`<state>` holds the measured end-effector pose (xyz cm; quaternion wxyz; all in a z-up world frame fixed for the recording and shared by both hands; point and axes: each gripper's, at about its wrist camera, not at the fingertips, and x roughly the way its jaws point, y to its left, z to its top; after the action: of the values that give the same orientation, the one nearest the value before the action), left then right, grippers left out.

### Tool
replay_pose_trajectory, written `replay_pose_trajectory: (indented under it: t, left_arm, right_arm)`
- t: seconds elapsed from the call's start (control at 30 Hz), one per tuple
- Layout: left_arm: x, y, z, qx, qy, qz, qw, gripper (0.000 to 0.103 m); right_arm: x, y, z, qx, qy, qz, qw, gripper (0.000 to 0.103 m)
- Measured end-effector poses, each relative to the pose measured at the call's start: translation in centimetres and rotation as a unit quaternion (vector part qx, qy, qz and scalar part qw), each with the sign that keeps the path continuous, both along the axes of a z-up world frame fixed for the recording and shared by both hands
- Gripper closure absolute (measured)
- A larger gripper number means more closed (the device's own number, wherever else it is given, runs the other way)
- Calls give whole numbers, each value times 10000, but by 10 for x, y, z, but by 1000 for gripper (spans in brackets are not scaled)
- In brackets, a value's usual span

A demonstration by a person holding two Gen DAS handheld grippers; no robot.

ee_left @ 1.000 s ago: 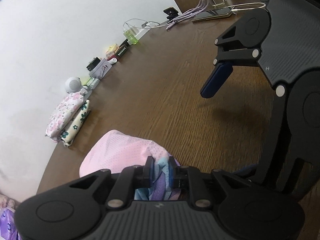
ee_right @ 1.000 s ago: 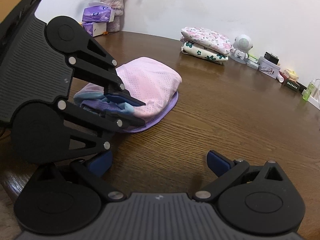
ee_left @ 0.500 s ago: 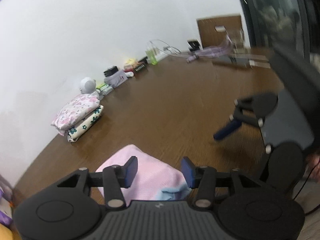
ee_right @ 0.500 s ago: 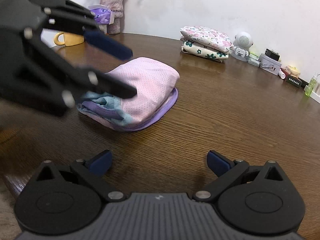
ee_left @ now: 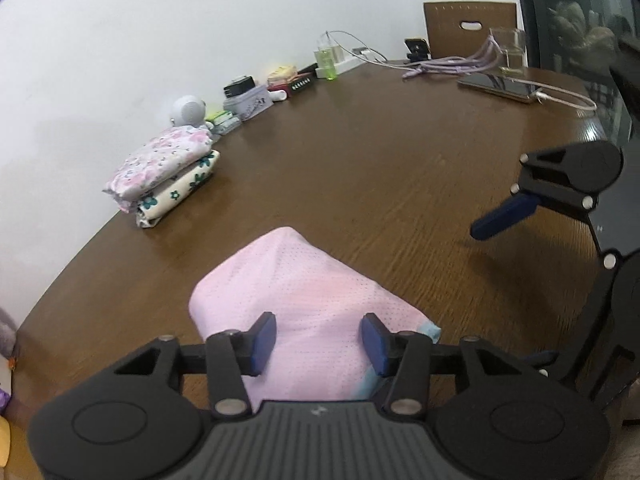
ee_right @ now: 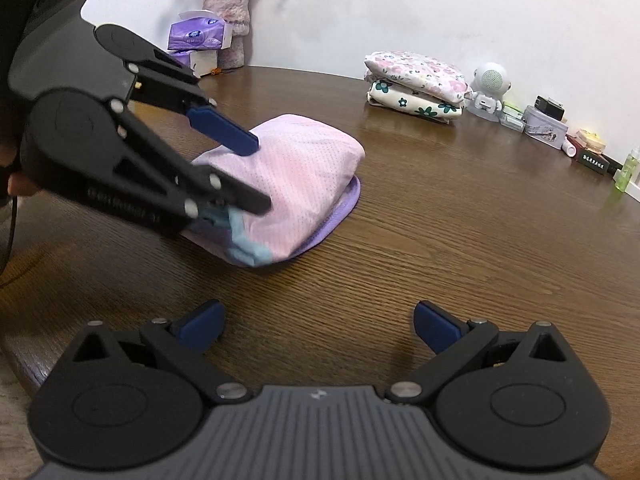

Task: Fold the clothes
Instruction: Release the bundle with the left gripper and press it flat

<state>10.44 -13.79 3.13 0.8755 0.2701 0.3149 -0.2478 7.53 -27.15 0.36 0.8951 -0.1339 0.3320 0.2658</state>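
A folded pink mesh garment [ee_left: 304, 304] with purple trim and a blue edge lies on the brown wooden table [ee_left: 380, 168]; it also shows in the right wrist view [ee_right: 296, 184]. My left gripper [ee_left: 318, 342] is open, its jaws on either side of the garment's near end, holding nothing; it also shows in the right wrist view [ee_right: 258, 174]. My right gripper [ee_right: 318, 326] is open and empty over bare table, to the right of the garment; one of its fingers [ee_left: 502, 216] shows in the left wrist view.
Two folded floral garments [ee_right: 416, 86] are stacked by the wall. Beside them stand a white speaker [ee_right: 490, 90], small boxes and a green bottle [ee_left: 328, 62]. A tissue box [ee_right: 198, 36] and a vase [ee_right: 228, 26] stand at the far left. A phone [ee_left: 504, 88] and cables lie at the far right.
My left gripper let go of the garment's blue edge, opened, and drew back and up. The garment now lies loose on the table. My right gripper has hardly moved.
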Motion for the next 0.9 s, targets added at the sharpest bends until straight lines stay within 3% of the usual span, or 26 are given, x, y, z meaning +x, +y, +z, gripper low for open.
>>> replay_pose_trajectory:
  t: [0.13, 0.43, 0.5, 0.57, 0.67, 0.8, 0.9]
  left_arm:
    - [-1, -2, -5, 38, -14, -1, 10000, 54]
    - [-25, 22, 18, -477, -339, 619, 9964, 55]
    - [-32, 23, 17, -513, -297, 738, 9955, 60]
    - [-36, 20, 14, -537, -199, 783, 9953, 73]
    - [-42, 15, 11, -672, -112, 765, 9947, 77]
    - [-42, 6, 7, -754, -66, 714, 9946, 80]
    - [-39, -1, -1, -635, 24, 662, 9958, 86]
  right_arm:
    - [0, 1, 0, -22, -4, 20, 10000, 0]
    - [23, -24, 33, 463, -99, 162, 9987, 0]
    - [38, -25, 40, 457, -125, 229, 9986, 0]
    - [57, -21, 45, 406, -80, 325, 9986, 0]
    - [86, -13, 51, 417, 78, 552, 9976, 1]
    - [117, 6, 57, 435, 251, 982, 9939, 10]
    - [133, 24, 57, 406, 395, 1378, 9888, 26]
